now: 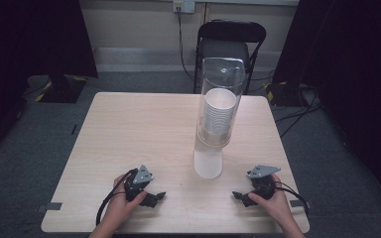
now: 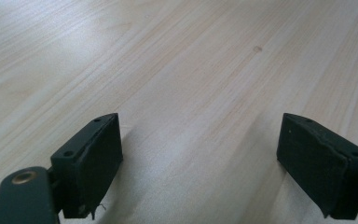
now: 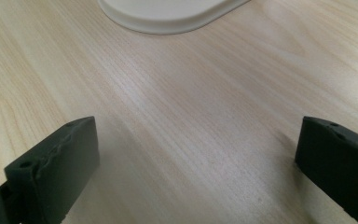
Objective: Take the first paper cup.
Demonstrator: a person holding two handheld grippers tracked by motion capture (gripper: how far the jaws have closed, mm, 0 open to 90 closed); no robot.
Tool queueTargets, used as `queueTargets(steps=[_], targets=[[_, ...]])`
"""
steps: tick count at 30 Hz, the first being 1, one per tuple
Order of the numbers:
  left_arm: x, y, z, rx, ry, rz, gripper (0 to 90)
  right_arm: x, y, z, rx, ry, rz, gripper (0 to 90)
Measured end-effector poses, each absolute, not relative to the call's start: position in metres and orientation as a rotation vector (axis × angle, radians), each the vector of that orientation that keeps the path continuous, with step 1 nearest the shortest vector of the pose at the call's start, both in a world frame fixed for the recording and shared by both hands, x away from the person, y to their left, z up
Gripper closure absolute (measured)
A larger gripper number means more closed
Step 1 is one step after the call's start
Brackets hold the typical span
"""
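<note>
A clear plastic cup dispenser (image 1: 218,104) stands upright on a white base (image 1: 208,163) right of the table's middle, with a stack of white paper cups (image 1: 218,115) inside. My left gripper (image 1: 154,197) rests on the table near the front edge, left of the base, held in a hand; it is open with bare wood between its fingers (image 2: 93,158). My right gripper (image 1: 239,196) rests to the right of the base, also hand-held and open. The base's white rim (image 3: 168,14) lies ahead of the right gripper's fingers (image 3: 60,163).
The light wooden table (image 1: 139,129) stands on grey carpet. A black folding chair (image 1: 230,42) sits behind the far edge. Dark curtains hang at both sides, and cables run over the floor at the right.
</note>
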State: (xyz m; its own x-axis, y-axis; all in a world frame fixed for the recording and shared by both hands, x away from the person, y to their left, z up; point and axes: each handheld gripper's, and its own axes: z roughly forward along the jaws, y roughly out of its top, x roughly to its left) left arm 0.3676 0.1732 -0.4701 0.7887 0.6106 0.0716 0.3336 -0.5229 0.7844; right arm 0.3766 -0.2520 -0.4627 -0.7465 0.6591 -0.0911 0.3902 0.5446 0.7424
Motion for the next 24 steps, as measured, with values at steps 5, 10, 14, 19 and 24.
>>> queueTargets(steps=[5,10,14,19,24], targets=[[0.368,0.173,-0.470,2.161,0.697,0.434,13.6,0.375,-0.252,-0.463,0.878,2.413,1.031,0.0],[0.368,0.173,-0.470,2.165,0.697,0.435,13.1,0.373,-0.252,-0.463,0.874,2.402,1.030,1.1],[0.368,0.173,-0.470,2.164,0.698,0.434,12.5,0.369,-0.251,-0.460,0.816,2.392,1.137,16.6],[0.369,0.172,-0.470,2.169,0.698,0.434,11.6,0.364,-0.243,-0.446,0.776,2.311,1.179,14.3],[0.369,0.172,-0.470,2.169,0.699,0.434,11.6,0.362,-0.245,-0.436,0.775,2.281,1.224,15.1]])
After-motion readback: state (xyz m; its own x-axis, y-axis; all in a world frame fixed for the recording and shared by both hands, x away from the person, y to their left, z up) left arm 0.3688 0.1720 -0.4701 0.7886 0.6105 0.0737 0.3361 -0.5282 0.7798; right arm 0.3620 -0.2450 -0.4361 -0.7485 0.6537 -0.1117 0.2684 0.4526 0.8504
